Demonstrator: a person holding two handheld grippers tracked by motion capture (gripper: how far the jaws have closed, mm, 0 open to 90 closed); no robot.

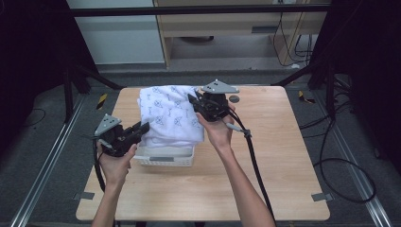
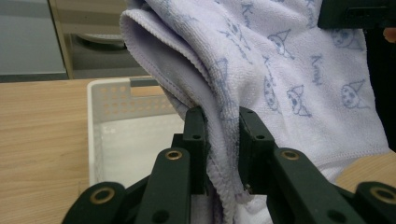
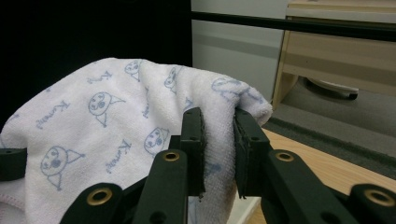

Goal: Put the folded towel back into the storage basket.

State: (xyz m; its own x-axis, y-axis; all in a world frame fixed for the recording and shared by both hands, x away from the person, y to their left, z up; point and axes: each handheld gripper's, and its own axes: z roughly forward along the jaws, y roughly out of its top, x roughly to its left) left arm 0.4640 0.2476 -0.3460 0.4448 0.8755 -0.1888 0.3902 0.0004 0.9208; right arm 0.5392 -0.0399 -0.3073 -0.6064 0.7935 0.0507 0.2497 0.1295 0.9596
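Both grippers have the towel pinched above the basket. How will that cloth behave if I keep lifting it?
The towel is probably floppy: it folds and sags between the left gripper and the right gripper. Its fluffy pile likely grips well. It seems light, so the white basket should stay put.

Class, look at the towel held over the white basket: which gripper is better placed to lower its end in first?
Probably the left. The left gripper pinches the towel right beside the basket, while the right gripper holds the far end beyond it.
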